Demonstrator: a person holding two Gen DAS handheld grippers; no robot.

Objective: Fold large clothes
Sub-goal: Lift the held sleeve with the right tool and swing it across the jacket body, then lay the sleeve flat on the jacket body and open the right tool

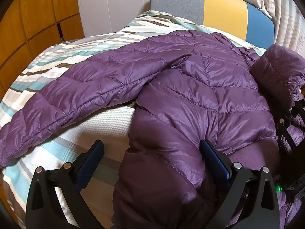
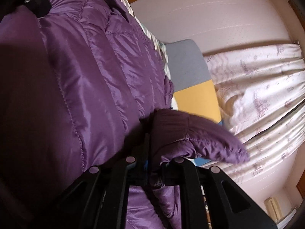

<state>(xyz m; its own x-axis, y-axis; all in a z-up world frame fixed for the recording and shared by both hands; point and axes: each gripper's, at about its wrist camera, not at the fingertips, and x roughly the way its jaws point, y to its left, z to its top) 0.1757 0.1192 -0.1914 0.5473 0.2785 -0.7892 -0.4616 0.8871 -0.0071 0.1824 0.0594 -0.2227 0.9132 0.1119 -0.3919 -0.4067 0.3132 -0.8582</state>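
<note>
Purple quilted jacket [image 1: 190, 87] lies spread on a striped bed [image 1: 57, 61], one sleeve [image 1: 76, 89] stretched out to the left. Left gripper [image 1: 150, 156] has its fingers apart, straddling the jacket's near edge. Right gripper [image 2: 150, 152] has its fingers together, clamped on a puffy fold near the cuff [image 2: 209, 139]. Fabric looks light, soft and slippery; seams and hems probably give the firmest hold. Bare bedding on the left leaves room for folding.

Soft daylight, sheen on jacket [image 1: 190, 87]; fisheye-bent edges, right view blurred.
</note>
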